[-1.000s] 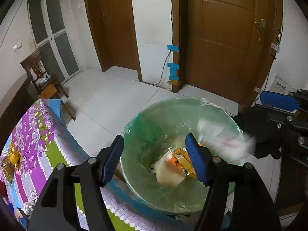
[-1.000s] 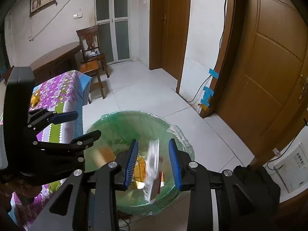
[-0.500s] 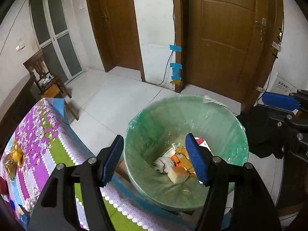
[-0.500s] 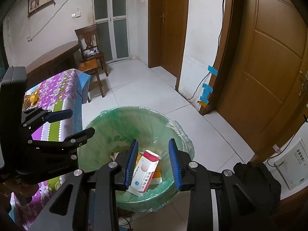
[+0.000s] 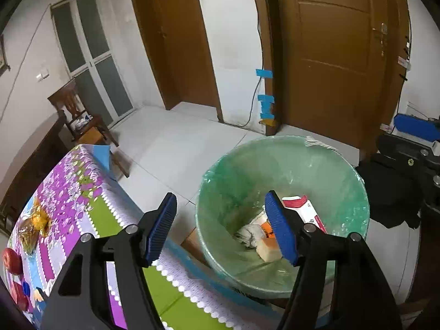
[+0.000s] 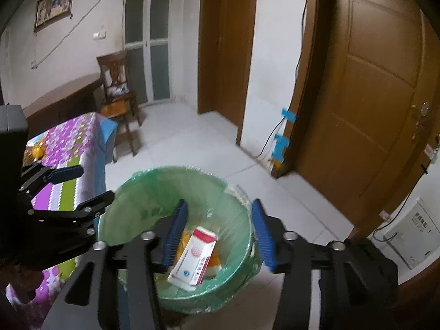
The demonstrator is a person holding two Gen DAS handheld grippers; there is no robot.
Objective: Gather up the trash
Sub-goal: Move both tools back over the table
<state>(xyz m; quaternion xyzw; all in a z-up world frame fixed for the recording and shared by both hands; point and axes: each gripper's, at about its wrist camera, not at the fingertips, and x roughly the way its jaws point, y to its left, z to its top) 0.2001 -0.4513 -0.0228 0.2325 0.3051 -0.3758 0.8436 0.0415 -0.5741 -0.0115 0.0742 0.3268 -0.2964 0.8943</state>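
The red-and-white box [image 6: 194, 257] lies tilted inside the bin [image 5: 354, 181], on top of a crumpled white cloth [image 5: 249, 235], a pale sponge-like block [image 5: 269, 250] and some orange wrappers that are too covered to make out. The bin is round, lined with a thin, wrinkled green plastic bag whose edge folds over the rim. Above the bin, the right gripper [image 6: 218, 232] points down into it; its jaws have just been opening and stand apart with nothing pressed between them, the box lying free below. The left gripper [image 5: 220, 229] hangs over the near side of the bin, also angled down, jaws spread and empty; its right finger hides part of the box in that view. Both grippers have black frames and ribbed blue pads [image 5: 280, 232]. Just beside the bin on the left stands a table [image 5: 90, 200] under a glossy flowered cloth in purple and green with a dotted white border; a red apple [image 5: 11, 260] and a crinkly golden wrapper [image 5: 38, 220] sit on it, partly cut off by the frame edge. Beyond the bin are pale floor tiles, brown wooden doors [image 5: 335, 55] and a wooden chair [image 6: 118, 93].
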